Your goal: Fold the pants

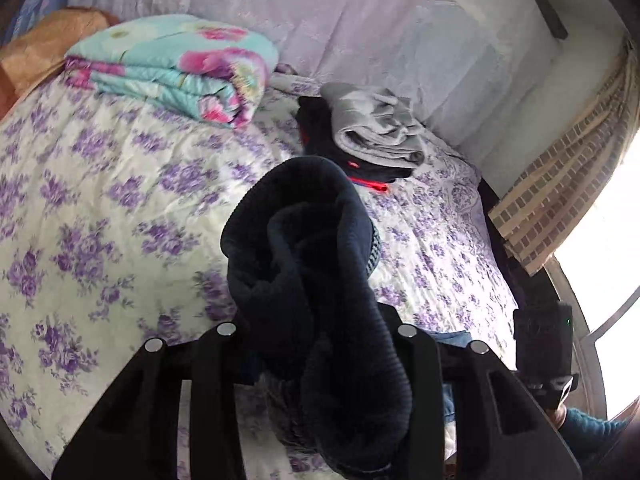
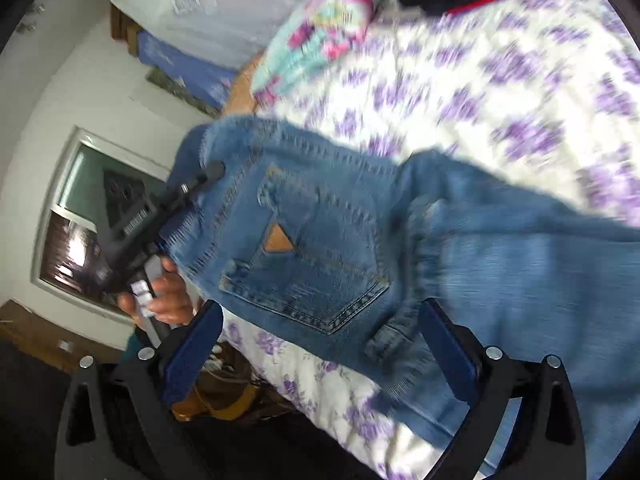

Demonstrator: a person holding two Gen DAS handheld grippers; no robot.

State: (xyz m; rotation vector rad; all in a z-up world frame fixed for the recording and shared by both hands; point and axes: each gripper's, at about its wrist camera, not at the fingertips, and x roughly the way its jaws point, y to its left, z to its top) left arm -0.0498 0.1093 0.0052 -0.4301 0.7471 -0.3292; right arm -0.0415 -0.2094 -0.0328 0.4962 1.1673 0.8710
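Bed (image 1: 120, 200) with a quilt of purple flowers carries everything. Blue jeans (image 2: 320, 248) lie on it near its edge, back side up, with a stitched pocket and a brown triangle patch; in the right wrist view the waist end is to the left and the legs run to the right. The left tool (image 1: 316, 332) is pressed together on a thick fold of dark navy cloth (image 1: 304, 240), raised above the quilt; whether this cloth is part of the jeans I cannot tell. The right tool (image 2: 320, 344) is spread wide over the waistband, pinching nothing. A folded flowered blanket (image 1: 176, 64) and a small clothes pile (image 1: 368, 132) sit further back.
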